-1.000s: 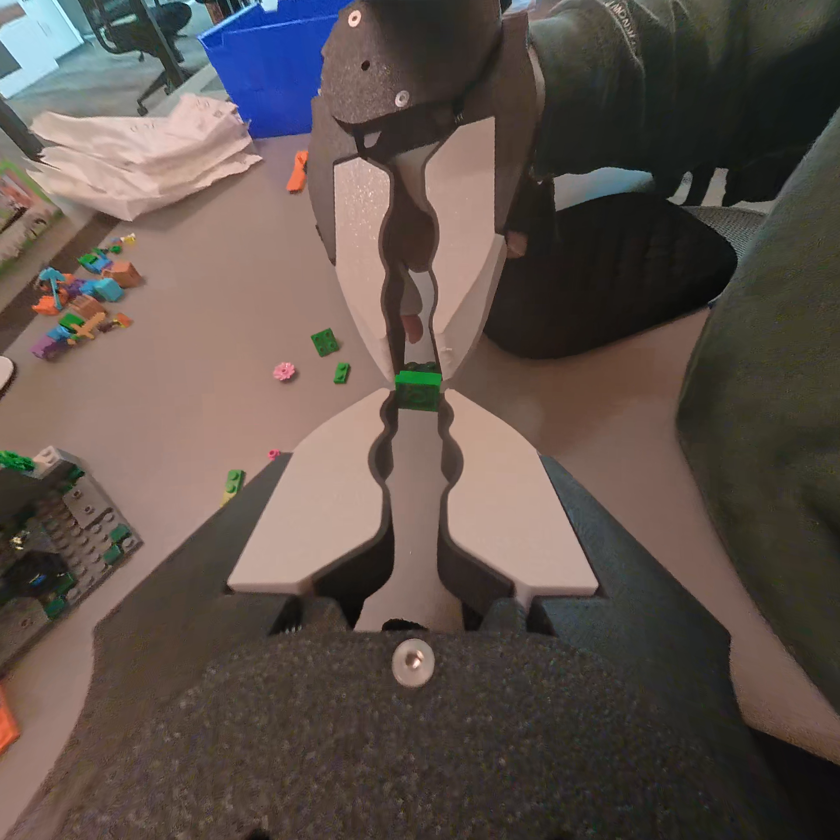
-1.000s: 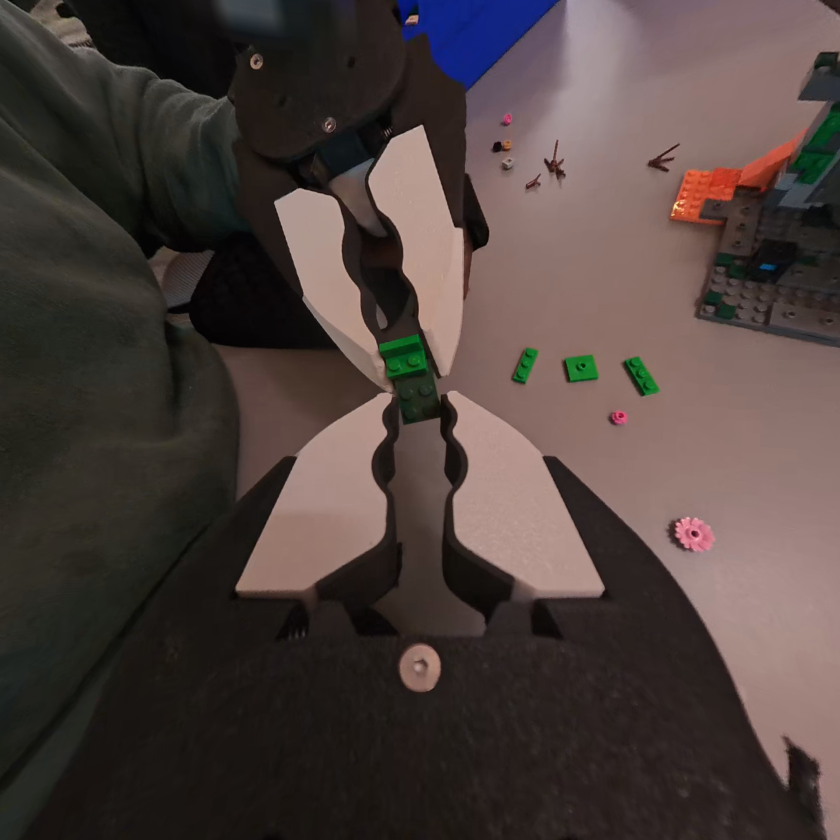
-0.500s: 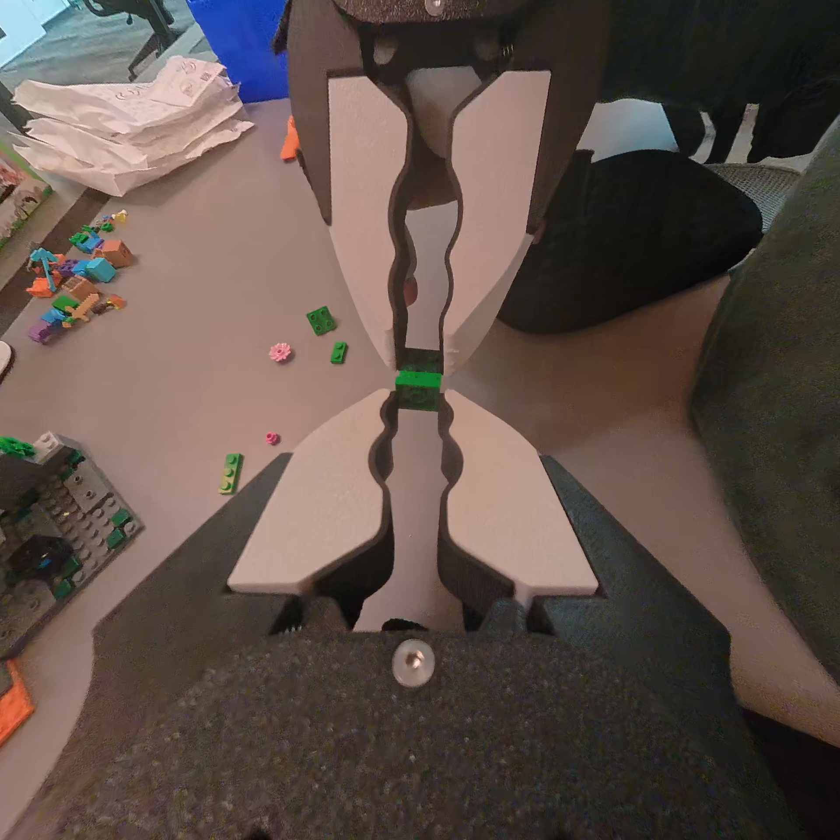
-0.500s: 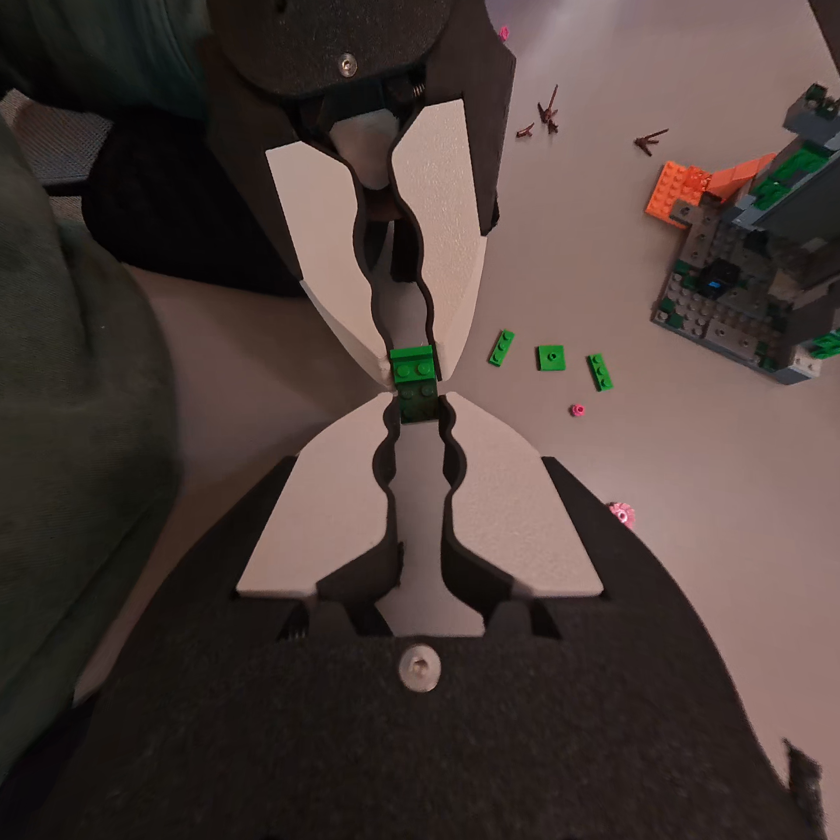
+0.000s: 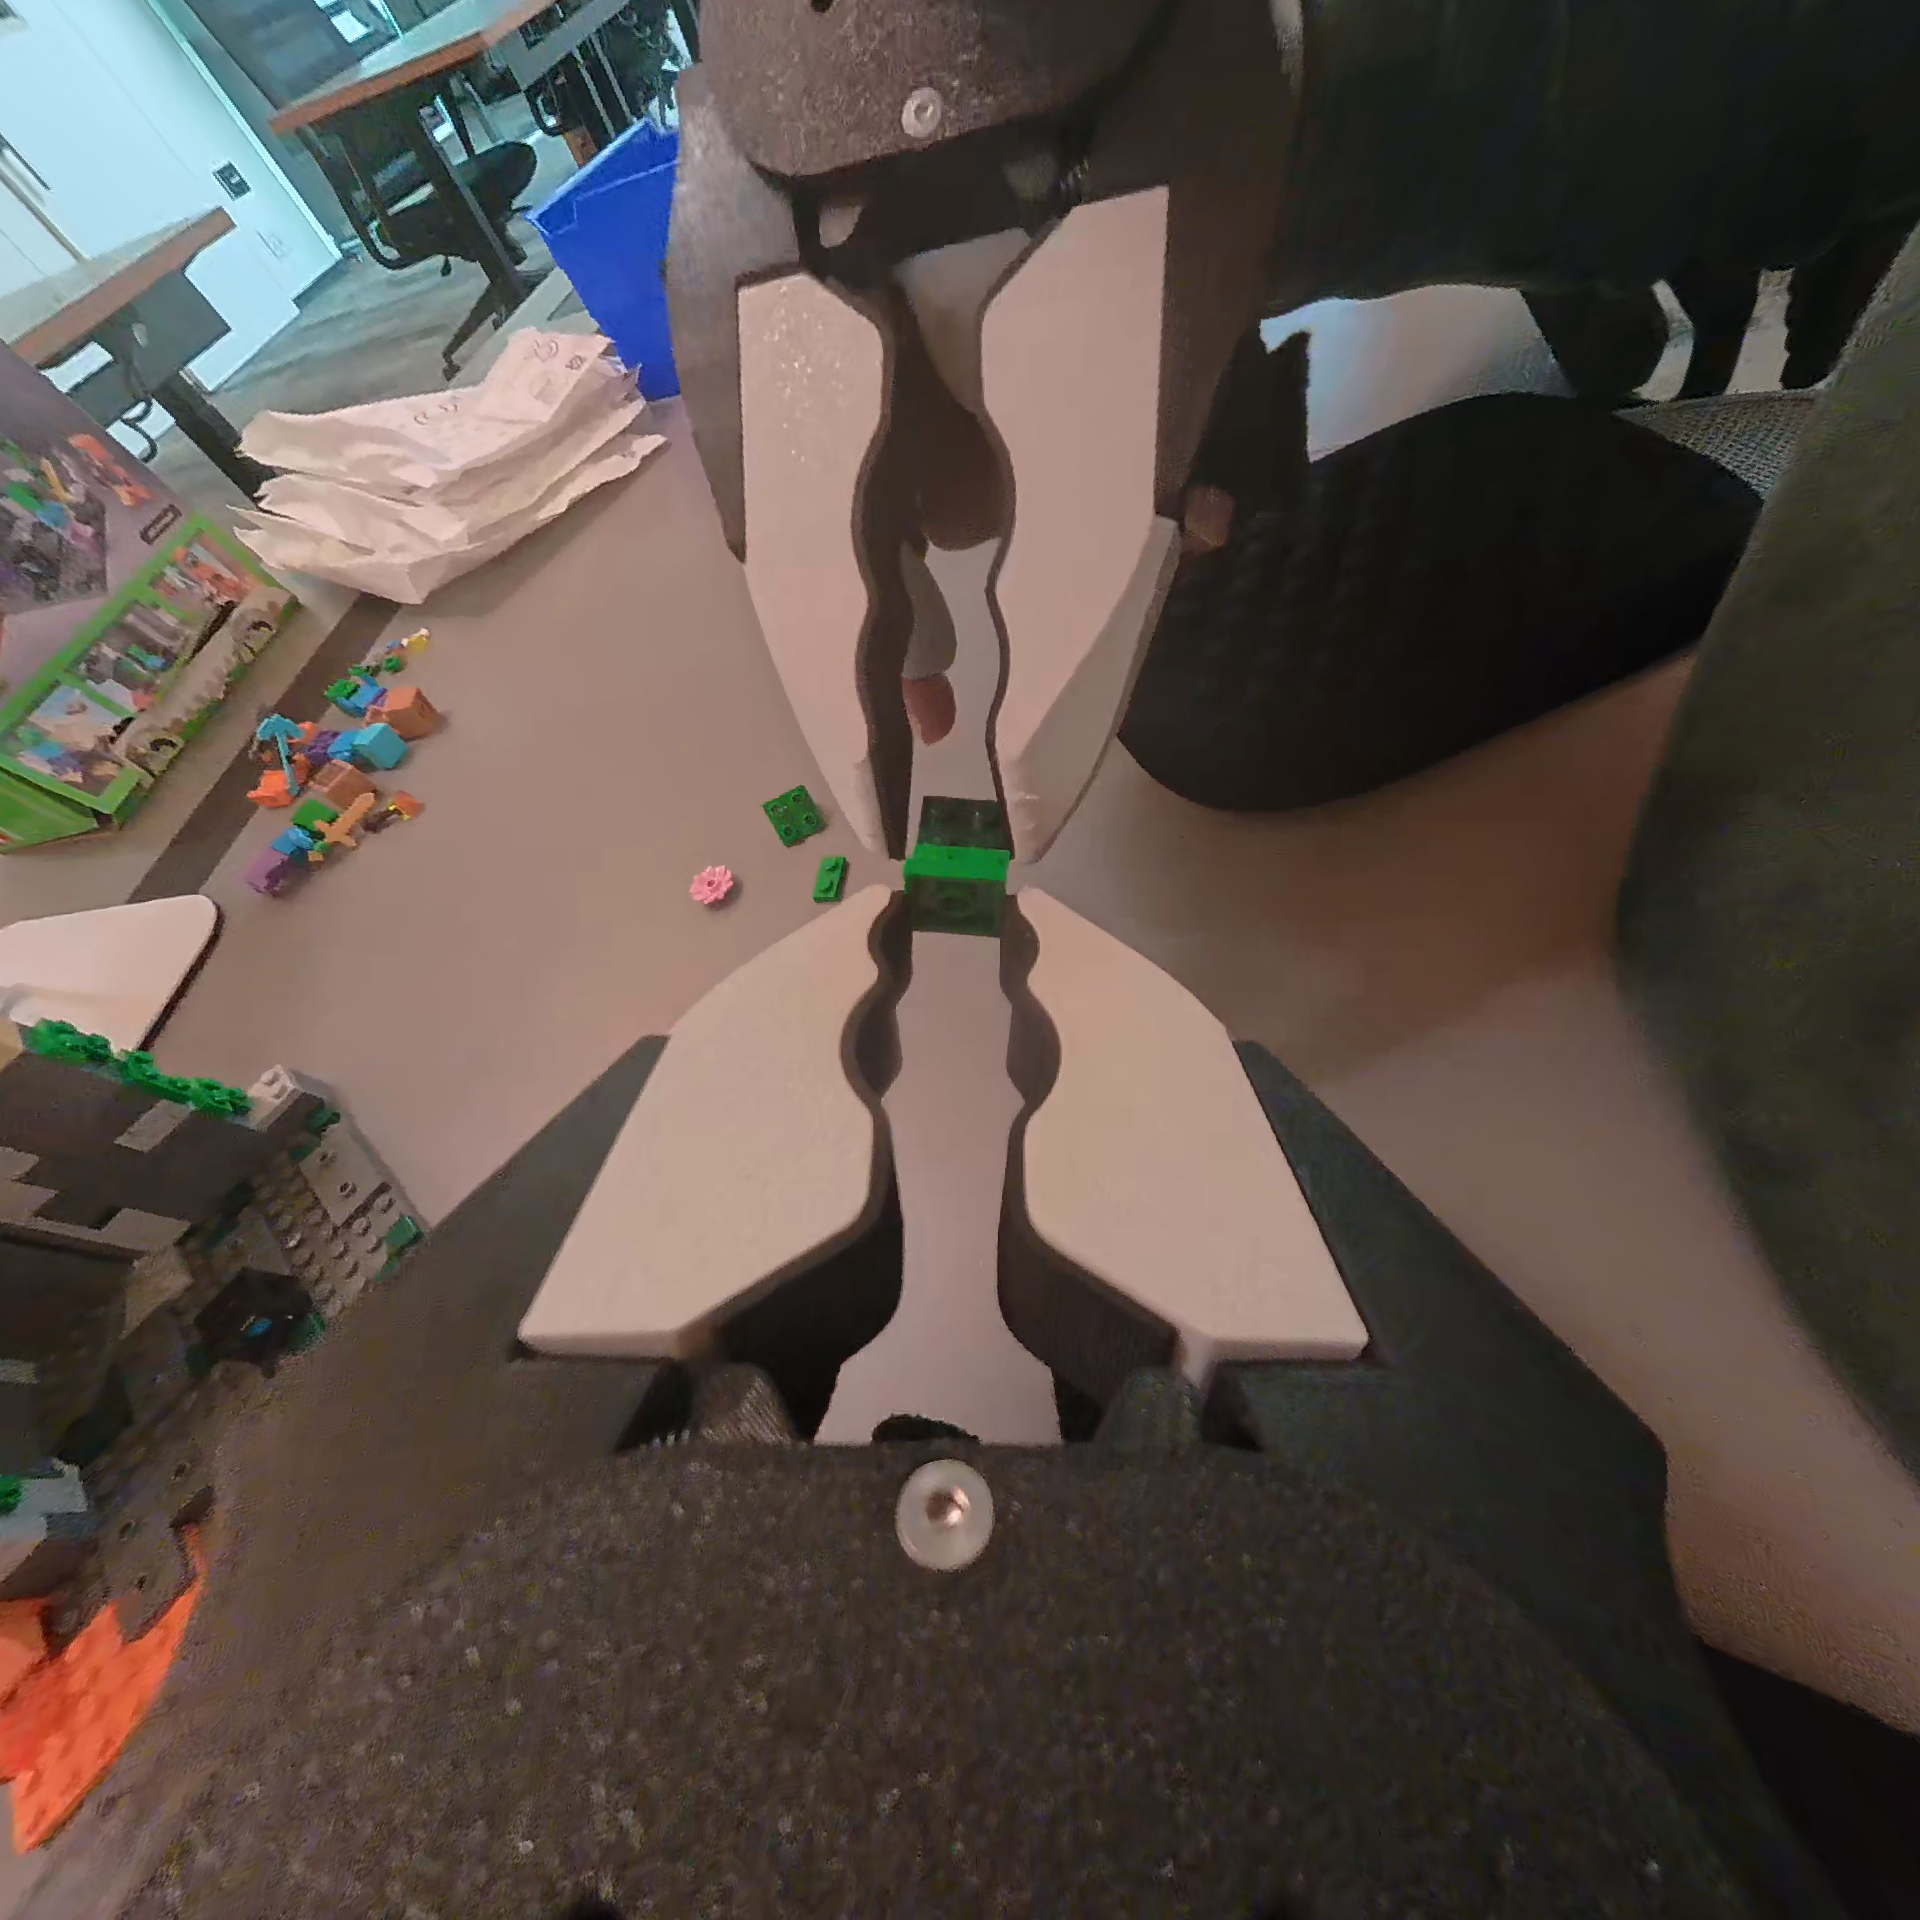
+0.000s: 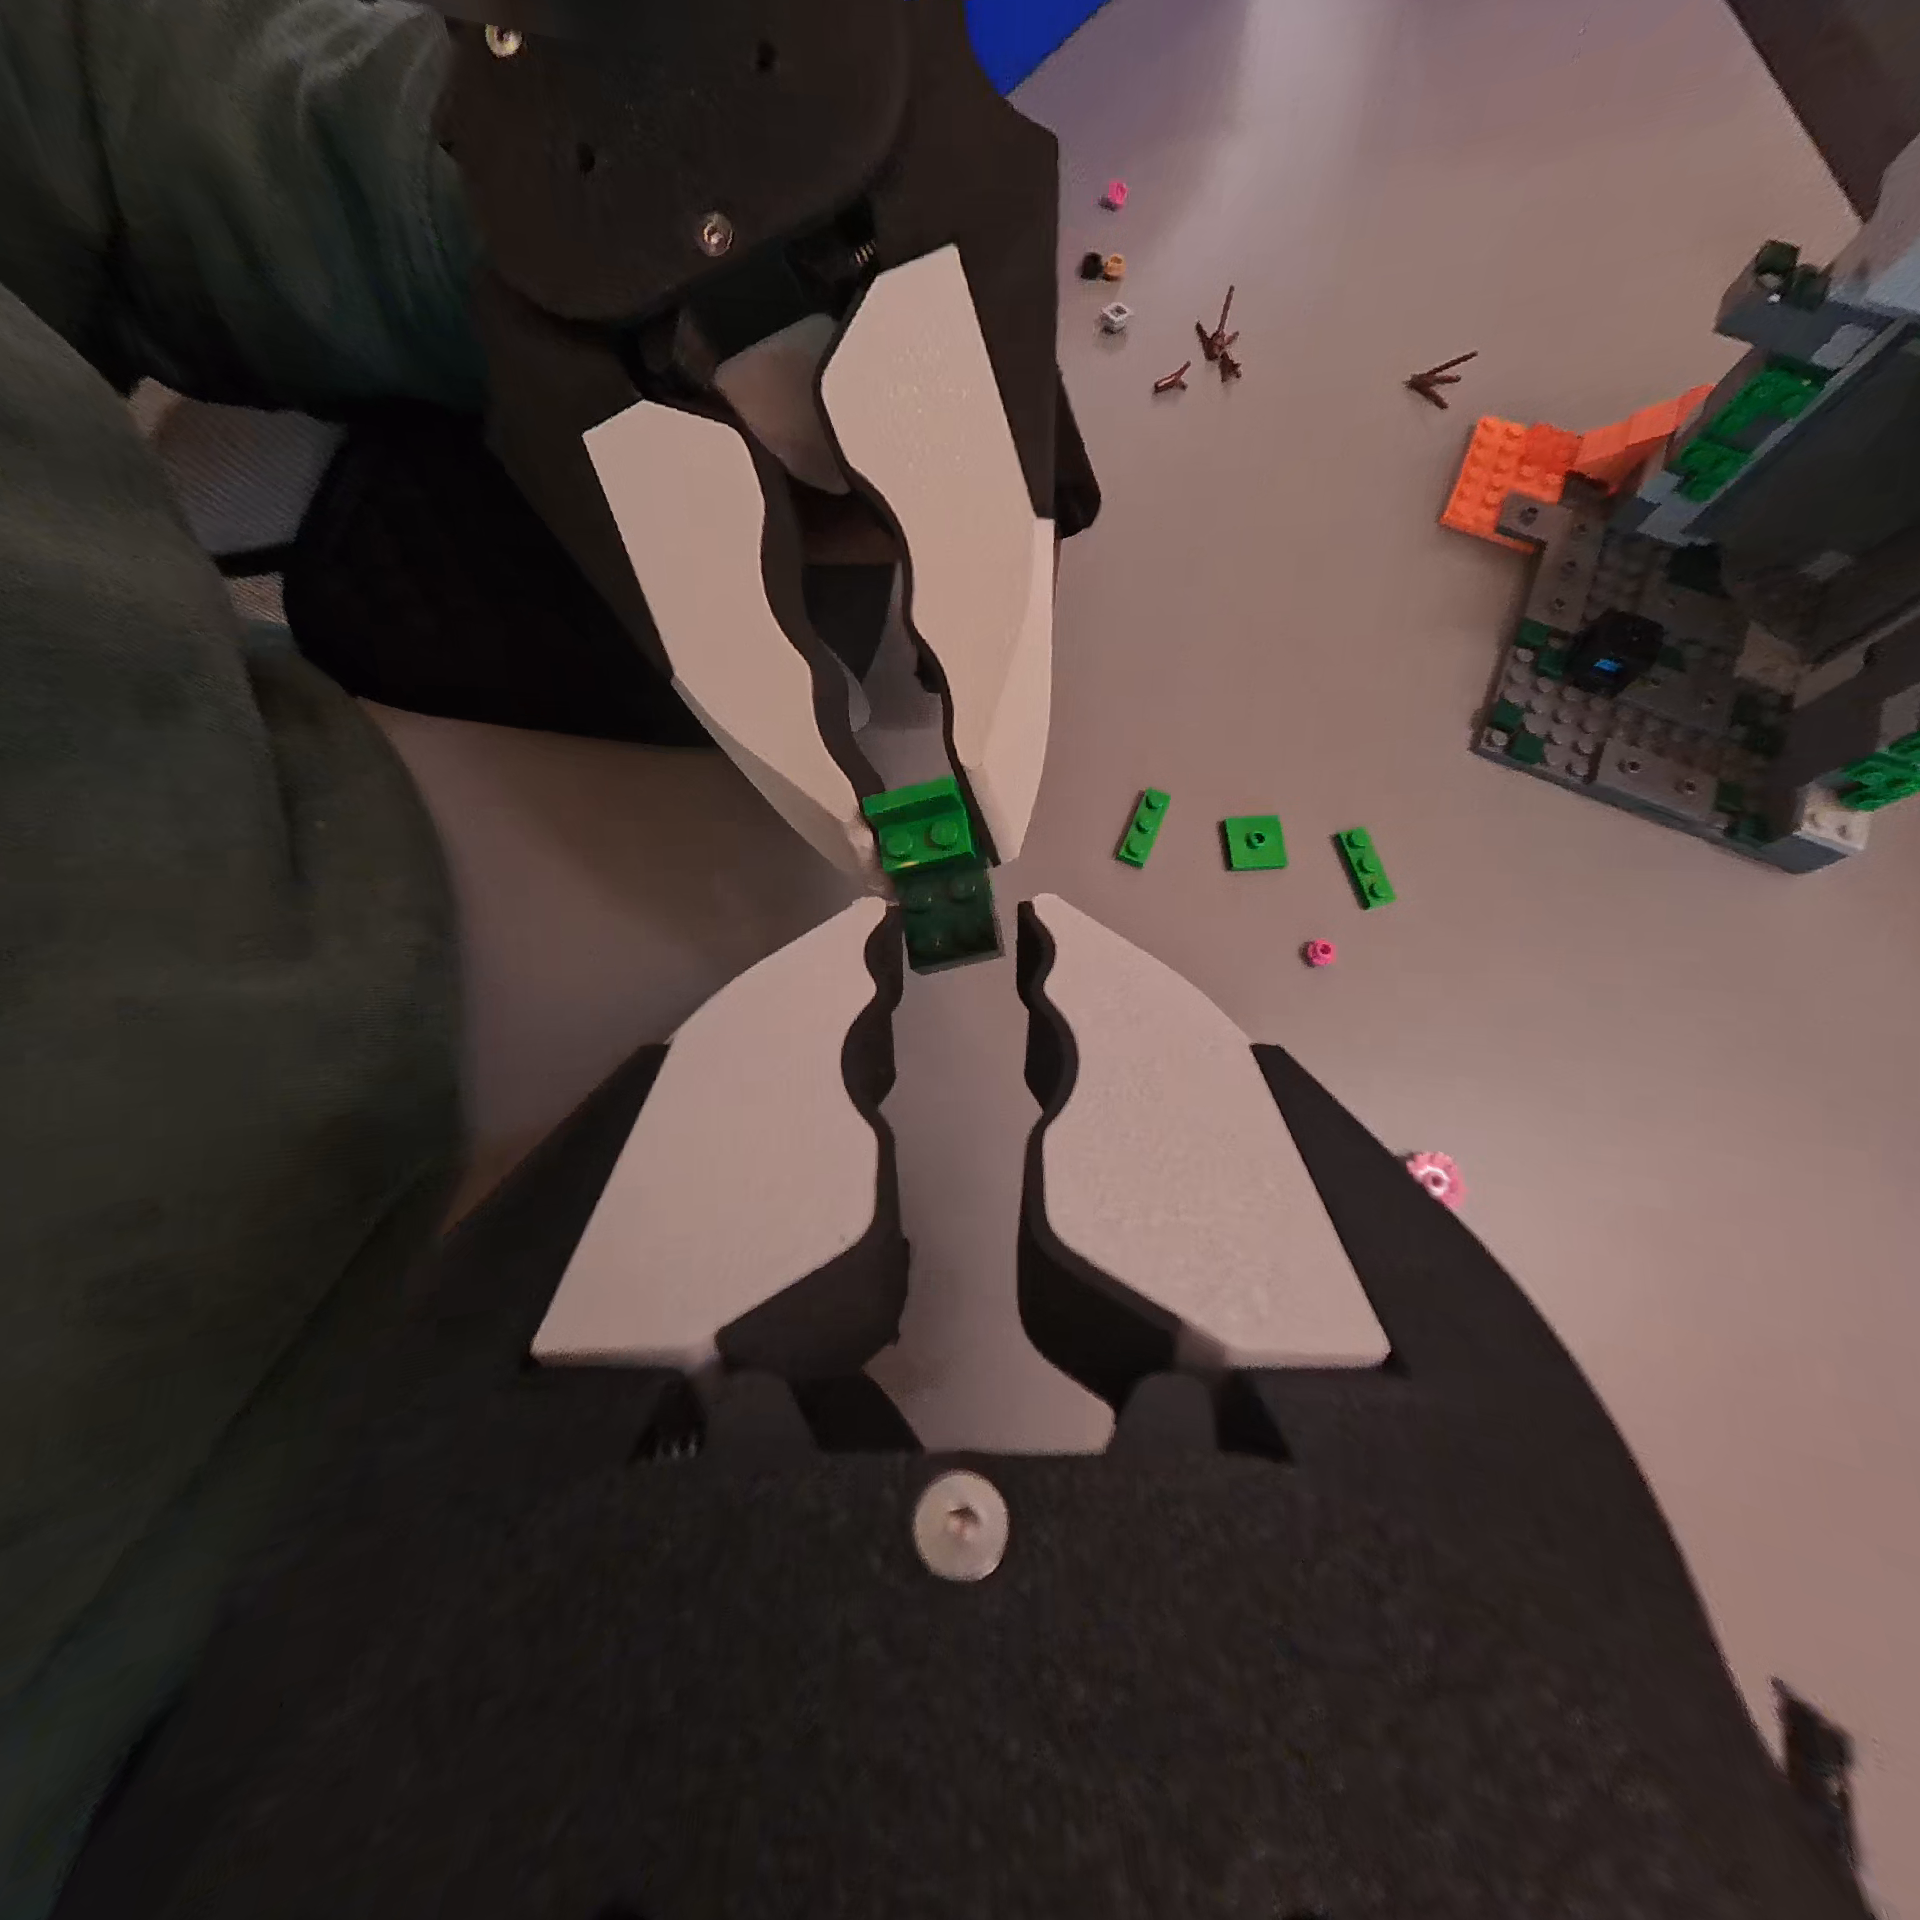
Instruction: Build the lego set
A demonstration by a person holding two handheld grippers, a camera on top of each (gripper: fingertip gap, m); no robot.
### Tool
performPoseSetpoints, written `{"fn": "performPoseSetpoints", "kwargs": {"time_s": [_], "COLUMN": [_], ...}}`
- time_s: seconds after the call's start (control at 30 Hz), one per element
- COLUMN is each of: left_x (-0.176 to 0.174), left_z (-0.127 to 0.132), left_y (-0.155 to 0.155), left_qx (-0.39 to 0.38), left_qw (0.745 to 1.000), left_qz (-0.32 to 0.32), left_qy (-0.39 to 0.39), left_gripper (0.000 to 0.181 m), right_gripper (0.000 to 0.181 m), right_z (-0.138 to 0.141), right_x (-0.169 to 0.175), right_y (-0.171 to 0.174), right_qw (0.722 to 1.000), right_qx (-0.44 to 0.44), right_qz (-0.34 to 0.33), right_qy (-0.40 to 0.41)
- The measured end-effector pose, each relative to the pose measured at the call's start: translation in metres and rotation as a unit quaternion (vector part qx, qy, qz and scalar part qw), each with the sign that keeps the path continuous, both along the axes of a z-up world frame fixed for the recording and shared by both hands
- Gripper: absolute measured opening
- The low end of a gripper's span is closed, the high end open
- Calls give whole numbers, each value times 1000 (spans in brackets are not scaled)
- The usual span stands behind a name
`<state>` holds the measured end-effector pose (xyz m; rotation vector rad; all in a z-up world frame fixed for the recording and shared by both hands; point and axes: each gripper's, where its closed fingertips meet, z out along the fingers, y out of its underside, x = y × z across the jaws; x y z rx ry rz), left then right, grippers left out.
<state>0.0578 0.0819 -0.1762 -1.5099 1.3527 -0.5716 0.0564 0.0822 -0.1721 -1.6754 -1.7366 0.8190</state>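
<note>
1. Nearest, two grippers meet tip to tip above the grey surface [image 6: 1558, 1143], and between them sits one small green assembly: a bright green plate [image 6: 920, 826] joined to a dark green brick [image 6: 951, 920].
2. The right gripper [image 6: 951, 925] has its jaws narrowly parted around the dark green brick; a sliver of gap shows beside the brick (visible from both wrists), so it is not pinching it.
3. The left gripper [image 5: 956, 904] is closed onto the bright green plate, which carries the whole assembly in the air.
4. The brick shows four studs and sits slightly tilted; the plate shows two studs.
5. Just beyond, the right wrist view counts three loose green plates [image 6: 1255, 842] in a row, one small pink stud [image 6: 1317, 953] and one pink flower [image 6: 1436, 1179].
6. Farther right stands one part-built model [image 6: 1662, 675] on a grey studded base, with orange plates at its far corner.
7. Past it lie a few brown twig pieces [image 6: 1216, 332], well apart from the plates.
8. In the left wrist view, one heap of mixed coloured pieces [image 5: 332, 748] lies beside one printed box [image 5: 104, 644]; its contents cannot be seen.
9. Farthest are a stack of white paper bags [image 5: 436, 468] and one blue bin [image 5: 613, 239], inside hidden.
</note>
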Motion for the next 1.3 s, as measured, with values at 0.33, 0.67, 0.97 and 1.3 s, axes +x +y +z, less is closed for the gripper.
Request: {"fn": "performPoseSetpoints", "kwargs": {"time_s": [0.33, 0.67, 0.97, 1.3], "left_x": [2, 4, 5, 4], "left_z": [15, 14, 12, 15], "left_y": [-2, -1, -5, -5], "left_qx": [66, 198, 236, 280], "left_qw": [998, 979, 969, 957], "left_qz": [2, 12, -3, 1], "left_qy": [-13, 53, 67, 77], "left_gripper": [17, 16, 16, 17], "right_gripper": [35, 20, 17, 11], "right_z": [22, 18, 15, 17], "right_x": [1, -10, -8, -9], "right_y": [-17, -18, -23, -22], "right_qw": [931, 919, 908, 906], "right_qx": [-336, -365, -388, -379], "right_qz": [16, 9, 40, 14], "right_qy": [144, 146, 151, 188]}}
